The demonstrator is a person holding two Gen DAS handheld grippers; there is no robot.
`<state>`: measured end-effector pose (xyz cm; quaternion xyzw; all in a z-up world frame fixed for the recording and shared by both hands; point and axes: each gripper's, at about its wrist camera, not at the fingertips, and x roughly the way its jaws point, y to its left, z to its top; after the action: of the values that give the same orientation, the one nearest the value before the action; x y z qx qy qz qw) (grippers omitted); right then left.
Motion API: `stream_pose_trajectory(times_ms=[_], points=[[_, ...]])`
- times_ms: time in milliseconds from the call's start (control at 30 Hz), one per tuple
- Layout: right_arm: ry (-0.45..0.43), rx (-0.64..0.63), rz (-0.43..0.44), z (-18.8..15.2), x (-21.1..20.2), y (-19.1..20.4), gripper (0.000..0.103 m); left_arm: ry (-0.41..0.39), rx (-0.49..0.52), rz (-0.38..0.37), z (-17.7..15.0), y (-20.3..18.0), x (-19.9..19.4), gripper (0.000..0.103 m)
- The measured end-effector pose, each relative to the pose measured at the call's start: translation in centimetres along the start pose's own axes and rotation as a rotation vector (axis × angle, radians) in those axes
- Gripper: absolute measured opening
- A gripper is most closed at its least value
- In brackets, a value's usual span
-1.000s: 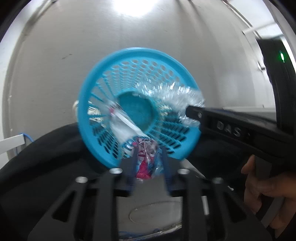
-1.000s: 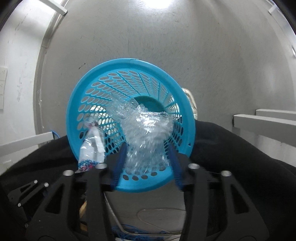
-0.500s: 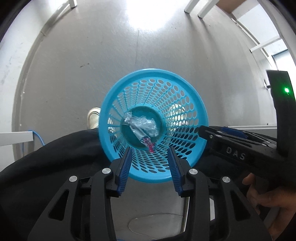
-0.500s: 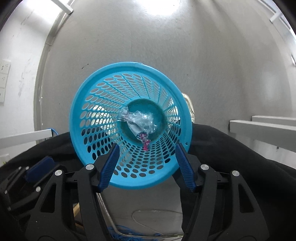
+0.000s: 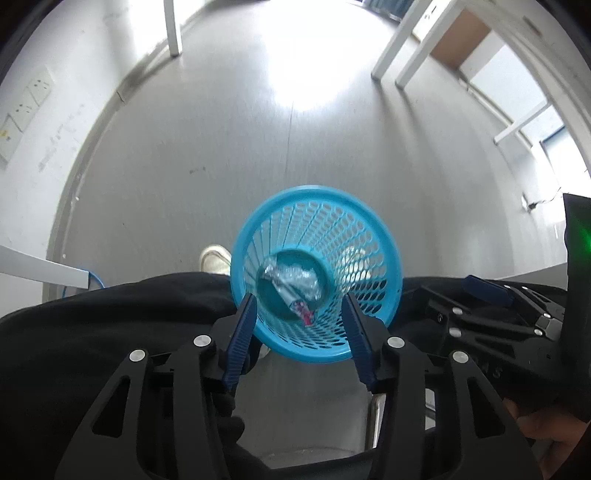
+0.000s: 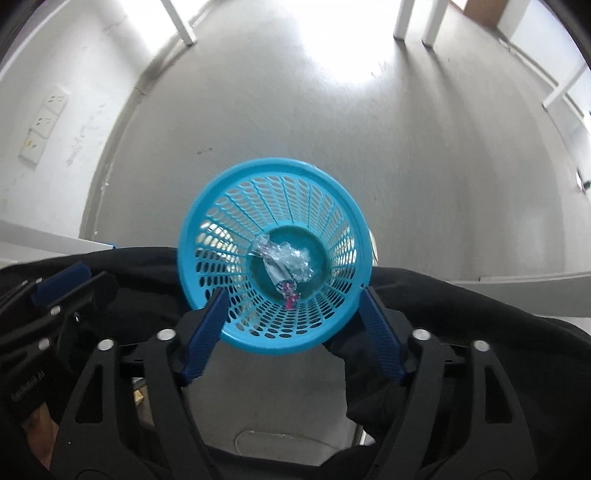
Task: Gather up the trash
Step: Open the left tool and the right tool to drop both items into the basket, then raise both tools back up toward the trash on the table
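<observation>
A blue perforated basket [image 5: 314, 189] [image 6: 273, 161] stands on the grey floor between a person's black trouser legs. On its bottom lie a crumpled clear plastic piece [image 5: 299, 278] [image 6: 291, 258] and a wrapper with a pink end [image 5: 301, 306] [image 6: 284, 284]. My left gripper [image 5: 298, 297] hangs well above the basket and points down into it. Its jaws are opening and nothing is between them. My right gripper [image 6: 295, 290] hovers over the same basket, its jaws opening wider, also with nothing between them.
A white shoe [image 5: 214, 258] shows beside the basket. Black trouser legs [image 5: 110, 314] [image 6: 480, 314] flank it. White table legs [image 5: 173, 29] [image 6: 400, 18] stand at the far end of the floor. Wall sockets [image 5: 22, 103] sit on the left wall, with a blue cable [image 5: 96, 284] below.
The left gripper let go of the pink-ended wrapper and the right let go of the crumpled plastic. Both pieces dropped to the basket's bottom. Both grippers rose and spread their jaws.
</observation>
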<state>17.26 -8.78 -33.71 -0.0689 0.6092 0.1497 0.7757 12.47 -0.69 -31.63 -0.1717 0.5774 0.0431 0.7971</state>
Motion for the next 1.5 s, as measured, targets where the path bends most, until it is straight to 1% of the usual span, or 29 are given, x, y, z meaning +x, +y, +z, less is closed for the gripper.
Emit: stream_pose_trajectory(times_ms=[200,300,367,533,633,767,833,867,1000,1067,1167,1333,1500], points=[[-0.094,-0.035,0.033,-1.9,-4.4,0.3,0.077,-0.081,-0.011,0.014,-1.2,0.3,-2.9,0.049],[-0.138,-0.073,0.032,-3.0,-6.4,0.6,0.082,-0.114,0.008,0.03,-1.8,-0.1,-4.2,0.05],[-0.157,-0.104,0.032,-3.6,-7.6,1.1,0.082,-0.135,0.026,0.045,-2.2,-0.5,-5.2,0.052],[-0.186,-0.111,0.071,-5.3,-10.9,0.8,0.082,-0.164,0.038,0.033,-3.7,-0.4,-8.0,0.055],[-0.233,-0.154,0.08,-6.9,-13.7,0.8,0.082,-0.2,0.068,0.049,-4.8,-0.7,-10.2,0.056],[-0.311,-0.196,0.104,-9.1,-17.5,0.5,0.082,-0.27,0.116,0.02,-6.6,-1.1,-14.0,0.059],[-0.36,-0.204,0.115,-10.0,-19.5,0.4,0.086,-0.312,0.146,0.01,-7.5,-1.3,-15.8,0.059],[-0.388,-0.208,0.118,-10.4,-20.5,0.4,0.087,-0.335,0.158,0.004,-8.0,-1.3,-16.8,0.059],[-0.484,-0.222,0.116,-12.1,-24.3,0.4,0.088,-0.416,0.177,-0.049,-9.4,-1.0,-20.8,0.063],[-0.527,-0.234,0.119,-12.8,-26.0,0.6,0.089,-0.465,0.189,-0.059,-10.0,-0.6,-22.7,0.066],[-0.58,-0.249,0.13,-13.1,-28.2,0.7,0.089,-0.526,0.205,-0.064,-10.7,-0.1,-25.3,0.067],[-0.676,-0.24,0.167,-12.6,-31.6,0.9,0.092,-0.619,0.212,-0.052,-10.5,0.4,-28.6,0.078],[-0.73,-0.233,0.174,-10.8,-34.0,1.5,0.094,-0.697,0.24,-0.039,-9.5,0.2,-30.7,0.09]])
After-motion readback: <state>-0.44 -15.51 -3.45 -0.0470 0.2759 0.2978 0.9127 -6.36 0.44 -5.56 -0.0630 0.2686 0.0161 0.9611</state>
